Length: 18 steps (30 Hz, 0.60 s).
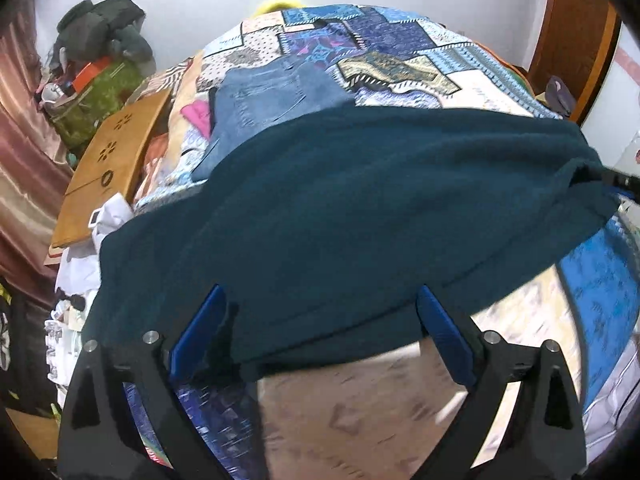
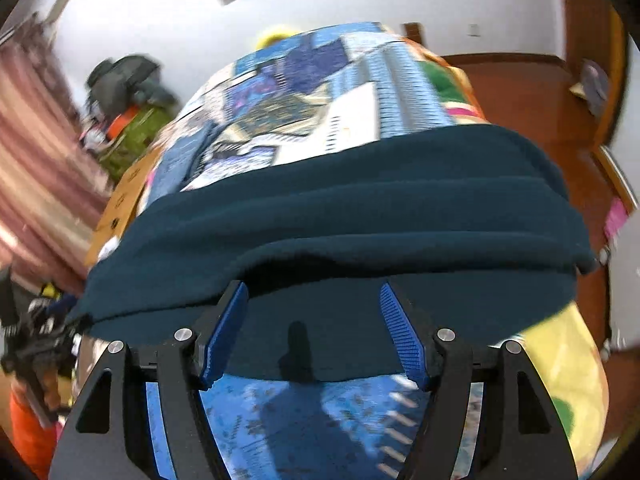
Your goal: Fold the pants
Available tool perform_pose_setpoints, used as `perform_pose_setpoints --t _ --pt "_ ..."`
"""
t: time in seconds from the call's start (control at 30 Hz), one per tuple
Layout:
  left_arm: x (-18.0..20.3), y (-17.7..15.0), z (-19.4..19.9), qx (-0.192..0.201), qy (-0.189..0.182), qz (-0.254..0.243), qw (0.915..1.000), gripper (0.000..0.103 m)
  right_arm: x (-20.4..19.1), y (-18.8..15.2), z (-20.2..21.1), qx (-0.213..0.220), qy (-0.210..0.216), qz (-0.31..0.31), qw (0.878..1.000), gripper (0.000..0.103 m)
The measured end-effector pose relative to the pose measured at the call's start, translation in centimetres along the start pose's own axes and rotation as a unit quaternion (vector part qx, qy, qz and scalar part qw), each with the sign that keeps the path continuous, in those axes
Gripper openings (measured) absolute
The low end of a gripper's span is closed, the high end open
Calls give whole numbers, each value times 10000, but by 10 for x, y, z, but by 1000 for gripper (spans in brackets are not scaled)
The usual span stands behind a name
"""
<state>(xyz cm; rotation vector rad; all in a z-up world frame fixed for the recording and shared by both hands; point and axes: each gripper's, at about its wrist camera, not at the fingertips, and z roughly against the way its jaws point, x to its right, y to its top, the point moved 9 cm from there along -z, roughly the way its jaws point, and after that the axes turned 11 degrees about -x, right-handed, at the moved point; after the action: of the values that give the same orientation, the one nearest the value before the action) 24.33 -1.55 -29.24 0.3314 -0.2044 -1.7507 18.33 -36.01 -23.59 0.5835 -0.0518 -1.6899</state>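
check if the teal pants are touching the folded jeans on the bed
Touching: the left wrist view shows the teal pants overlapping the near edge of the jeans, with no quilt visible between them.

The pants [image 1: 360,208] are seen as a matt, fuzzy dark teal cloth, fleece-like in nap. The quilt [image 1: 400,44] beneath is made of printed patchwork cotton-like cloth, smooth and matt. The fingers [image 2: 402,332] of both grippers are faced with ribbed blue plastic, mounted on glossy black plastic arms with shiny metal pins. A wooden board [image 1: 108,160] is finished smooth.
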Motion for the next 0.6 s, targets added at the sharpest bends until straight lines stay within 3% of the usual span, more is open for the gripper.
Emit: perform_pose_setpoints --t 0.13,0.27,0.43,0.6 --pt "-9 -3 -2 98 -33 -19 9999 99 19 -3 11 7 -125 -395 9991 65" --pt "-4 6 -8 117 -87 -150 9998 99 34 1 17 112 -839 -264 9961 68" --pt "10 17 -9 263 -56 -414 9988 97 35 4 6 -262 -1468 568 9872 70" --pt "21 21 -6 288 -207 -484 9982 75 1 5 -16 -542 -1518 1644 9731 70"
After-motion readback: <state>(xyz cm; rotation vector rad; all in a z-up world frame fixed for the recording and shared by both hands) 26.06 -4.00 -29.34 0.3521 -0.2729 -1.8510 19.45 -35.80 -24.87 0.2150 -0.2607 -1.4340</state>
